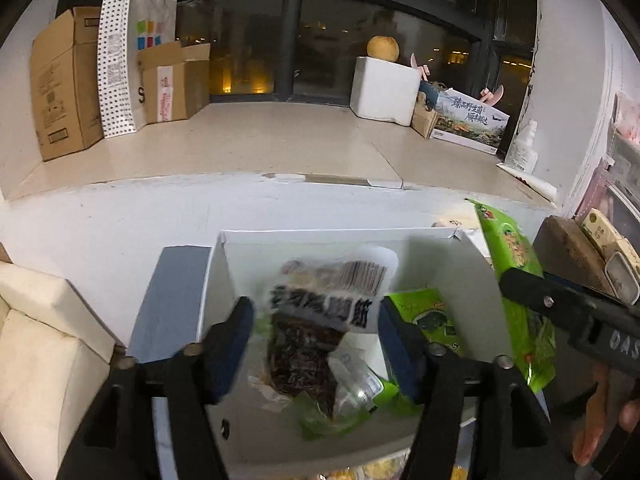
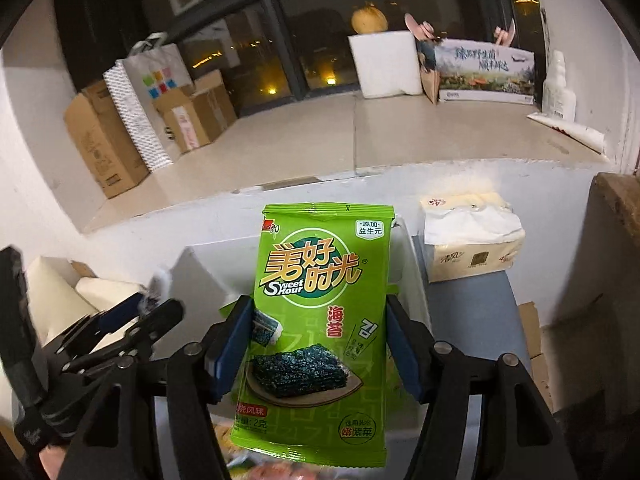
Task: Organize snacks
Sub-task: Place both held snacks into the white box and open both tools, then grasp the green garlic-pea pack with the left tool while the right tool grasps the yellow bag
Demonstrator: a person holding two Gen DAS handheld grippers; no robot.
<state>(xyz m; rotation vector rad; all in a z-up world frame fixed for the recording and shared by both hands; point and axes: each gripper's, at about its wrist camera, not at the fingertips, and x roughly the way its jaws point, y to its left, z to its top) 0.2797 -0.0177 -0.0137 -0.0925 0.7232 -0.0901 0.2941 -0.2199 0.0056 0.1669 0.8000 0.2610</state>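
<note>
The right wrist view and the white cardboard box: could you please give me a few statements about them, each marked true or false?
1. The right gripper holds a green seaweed packet upright. True.
2. A round yellow fruit sits on top of a white foam block by the window. True.
3. The white cardboard box is empty. False: a second green snack packet already lies inside it.
4. The yellow-and-white tissue pack lies inside the white cardboard box. False: it sits outside the box, off to the side.
</note>
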